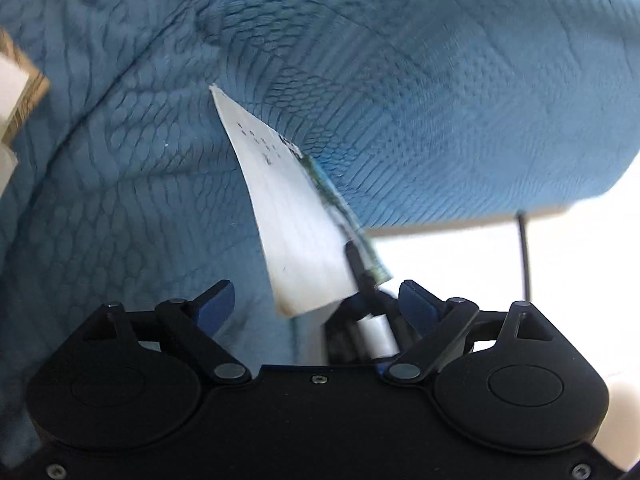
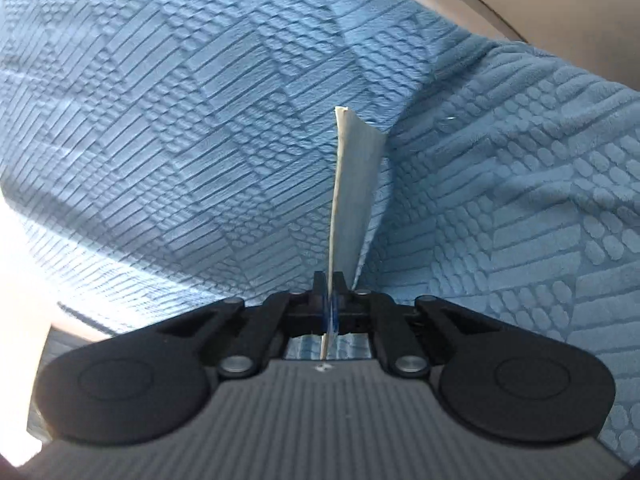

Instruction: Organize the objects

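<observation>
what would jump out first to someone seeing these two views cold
A white card stands edge-on at centre of the right wrist view, clamped in the right gripper. Behind it, textured blue fabric fills both views. In the left wrist view the card crosses between the open fingers of the left gripper.

Home setting, likely bedroom, textured blue blanket (image 2: 160, 140) filling both views
</observation>
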